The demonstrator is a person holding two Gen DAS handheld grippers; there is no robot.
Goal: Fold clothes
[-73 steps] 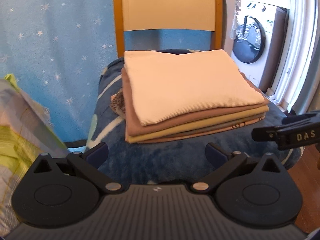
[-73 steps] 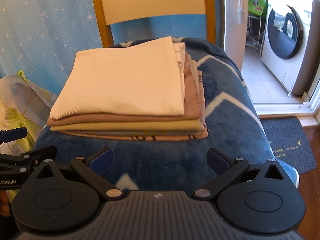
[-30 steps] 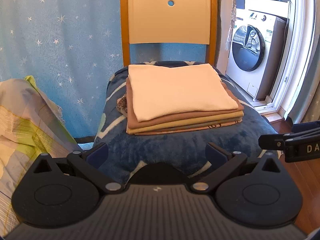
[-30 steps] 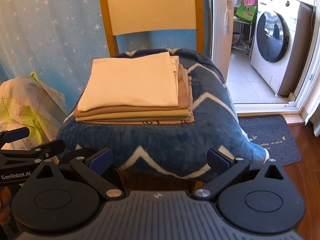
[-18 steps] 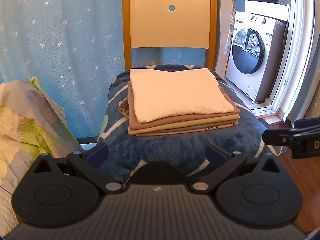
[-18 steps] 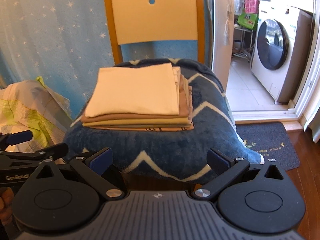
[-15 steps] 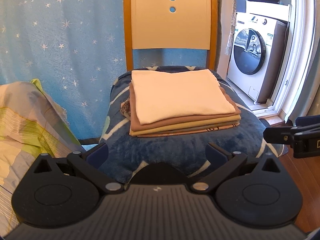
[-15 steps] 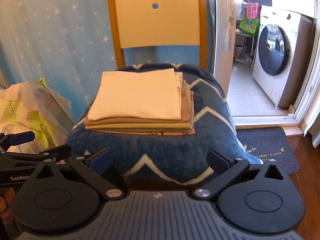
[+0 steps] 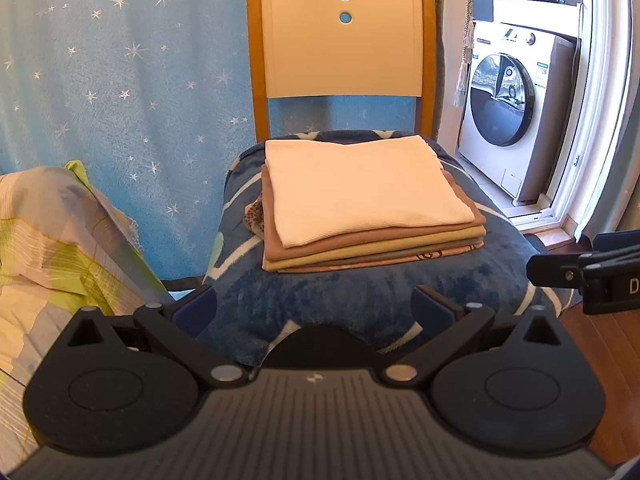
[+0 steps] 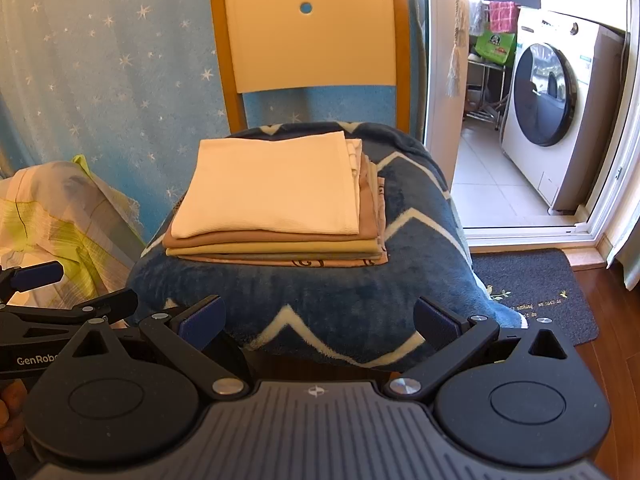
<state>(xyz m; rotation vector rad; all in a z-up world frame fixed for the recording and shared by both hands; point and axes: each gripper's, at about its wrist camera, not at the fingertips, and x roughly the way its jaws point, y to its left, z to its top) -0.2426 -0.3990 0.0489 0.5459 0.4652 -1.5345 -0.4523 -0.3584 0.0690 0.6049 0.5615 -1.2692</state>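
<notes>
Both pairs of jaws stand spread wide with nothing between them; the left gripper (image 9: 314, 308) and the right gripper (image 10: 320, 320) hang short of the front edge of the chair seat, side by side, each catching the other at the rim of its view; neither touches any cloth. Straight ahead of both lies the stack of folded clothes (image 9: 368, 204), squared on the blue blanket (image 9: 340, 300) that drapes the seat of the chair (image 9: 342, 40); a cream piece (image 10: 272, 188) sits on top, with brown, olive and a printed peach layer under it, edges nearly flush; the stack's long axis runs across the seat, left to right, so its long folded edge faces the jaws. From the left wrist view the stack sits a little right of centre, from the right wrist view a little left of centre, which puts it between the two grippers and about equally near to each. A speckled scrap of fabric (image 9: 254, 216) peeks from under the stack's left edge; what it is I cannot tell. Judging from the tidy pile, the folding looks finished or nearly so; any further garment would likely come from the crumpled yellow-green cloth (image 9: 52, 240) off to the left, nearer the left gripper.
</notes>
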